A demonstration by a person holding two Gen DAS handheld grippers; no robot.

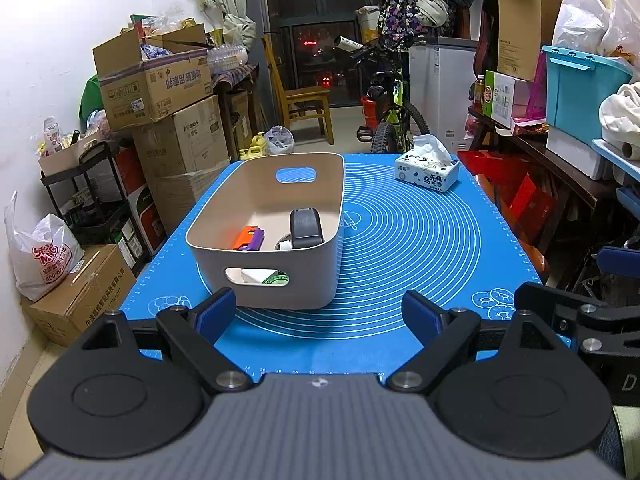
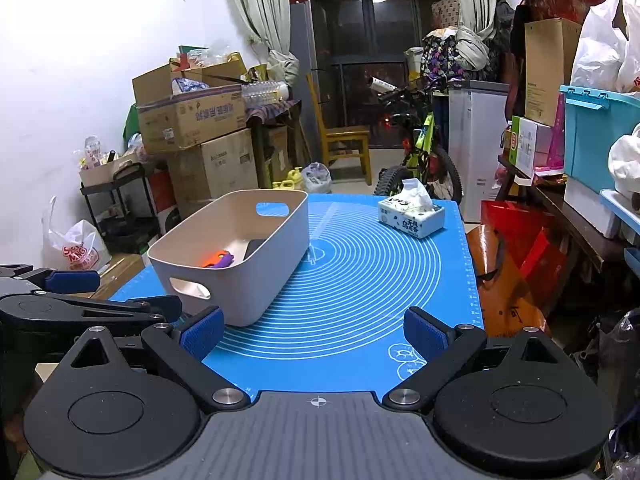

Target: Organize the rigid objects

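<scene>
1. The beige plastic bin (image 1: 276,236) looked stiff and light. Its walls were smooth and probably slick. The safest hold seemed to be the cut-out handle slot in the near end wall (image 1: 256,276) or the rim, rather than the flat sides.
2. The rigid objects inside looked hard and would not deform under the pads. The dark grey device (image 1: 306,228) seemed the bulkiest; its narrower sides would likely suit the pads best. The orange-and-purple item (image 1: 249,239) looked small and light, and easy to knock aside.
3. The bin was a rounded rectangle with an oval slot in each end wall. Blue mat showed through the far slot. A roll with a green label (image 1: 277,278) and something white showed through the near slot.
4. The bin stood on the blue mat (image 1: 400,240) covering the counter, left of centre. The sorted objects lay at its near end. A tissue pack (image 1: 426,168) sat well apart, near the far right corner.
5. The left hand-held gripper (image 1: 320,312) was released, its jaws wide with nothing between them, just short of the bin.
6. The right hand-held gripper (image 2: 316,336) was likewise spread and empty above bare mat, right of the bin.
</scene>
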